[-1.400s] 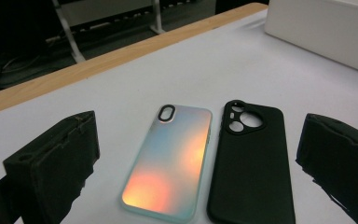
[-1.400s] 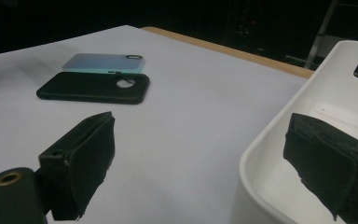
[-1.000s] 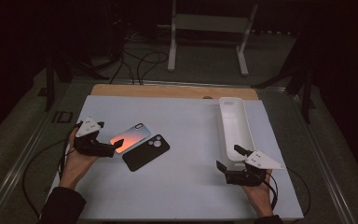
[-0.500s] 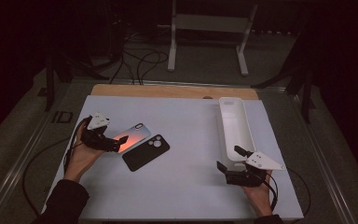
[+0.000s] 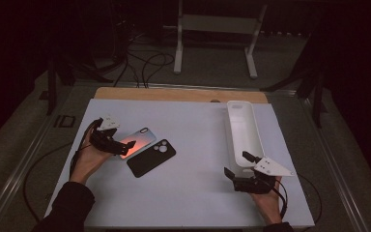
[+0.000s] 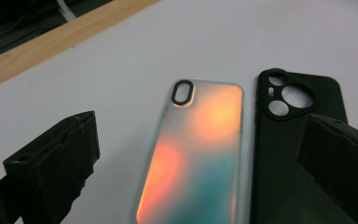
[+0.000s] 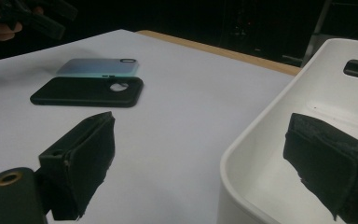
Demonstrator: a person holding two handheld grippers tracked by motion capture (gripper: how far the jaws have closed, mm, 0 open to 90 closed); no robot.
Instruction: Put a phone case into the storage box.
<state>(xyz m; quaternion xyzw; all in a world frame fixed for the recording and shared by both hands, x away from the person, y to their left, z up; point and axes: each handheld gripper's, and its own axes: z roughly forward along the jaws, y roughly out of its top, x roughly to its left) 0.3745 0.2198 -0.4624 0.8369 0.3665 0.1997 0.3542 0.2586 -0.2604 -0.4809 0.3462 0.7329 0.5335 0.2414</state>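
Dark room, pale mat [image 5: 193, 188] on the table; two phone cases lying side by side near the left edge, a white tray [image 5: 244, 133] over on the right. Left gripper [image 5: 125, 144] low over the shiny case [image 6: 196, 149], jaws wide apart w/ nothing between them; black case [image 6: 289, 154] just beside it, edges look to be touching. Right gripper [image 5: 236, 164] parked at the tray's near end, jaws apart too, holding nothing; its far jaw sits over the tray wall. Step looks like a pick-up of the shiny case, prob for the tray; to do it well, straddle the case's long edges & go in from the outer side so a jaw doesn't snag the black case; close slow, it's thin & slick; lift level.
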